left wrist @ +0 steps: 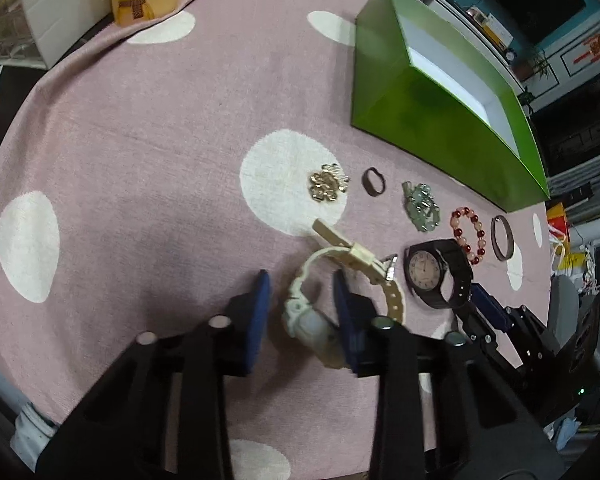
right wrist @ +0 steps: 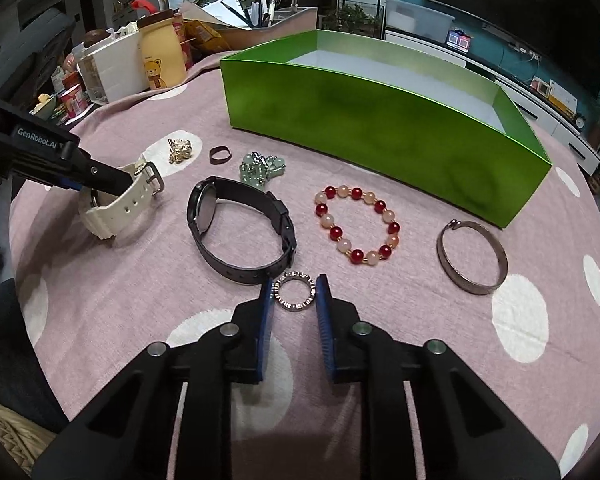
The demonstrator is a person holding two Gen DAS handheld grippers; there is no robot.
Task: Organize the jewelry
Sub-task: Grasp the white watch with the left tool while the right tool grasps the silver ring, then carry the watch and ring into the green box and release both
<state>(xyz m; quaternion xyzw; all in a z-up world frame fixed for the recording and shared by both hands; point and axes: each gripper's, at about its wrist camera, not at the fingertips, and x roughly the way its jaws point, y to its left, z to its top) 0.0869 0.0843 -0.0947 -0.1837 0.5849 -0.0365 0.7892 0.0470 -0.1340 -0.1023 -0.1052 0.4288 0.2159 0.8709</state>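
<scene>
A cream watch [left wrist: 332, 284] lies on the pink cloth between the fingers of my left gripper [left wrist: 302, 280], which is open around its case; it also shows in the right wrist view [right wrist: 118, 200]. My right gripper [right wrist: 294, 284] is open around a sparkly silver ring [right wrist: 294, 291]. A black watch [right wrist: 240, 228], a red and pink bead bracelet [right wrist: 358, 226], a metal bangle [right wrist: 472, 256], a dark band ring [right wrist: 220, 155], a jade charm cluster [right wrist: 260, 170] and a gold brooch [right wrist: 182, 148] lie on the cloth. The open green box [right wrist: 380, 128] stands behind them.
A bear-print bottle [right wrist: 160, 56], a white drawer unit [right wrist: 108, 64] and assorted clutter stand at the far left of the table. The pink dotted cloth [right wrist: 100, 300] covers the round table, whose edge runs close behind the green box.
</scene>
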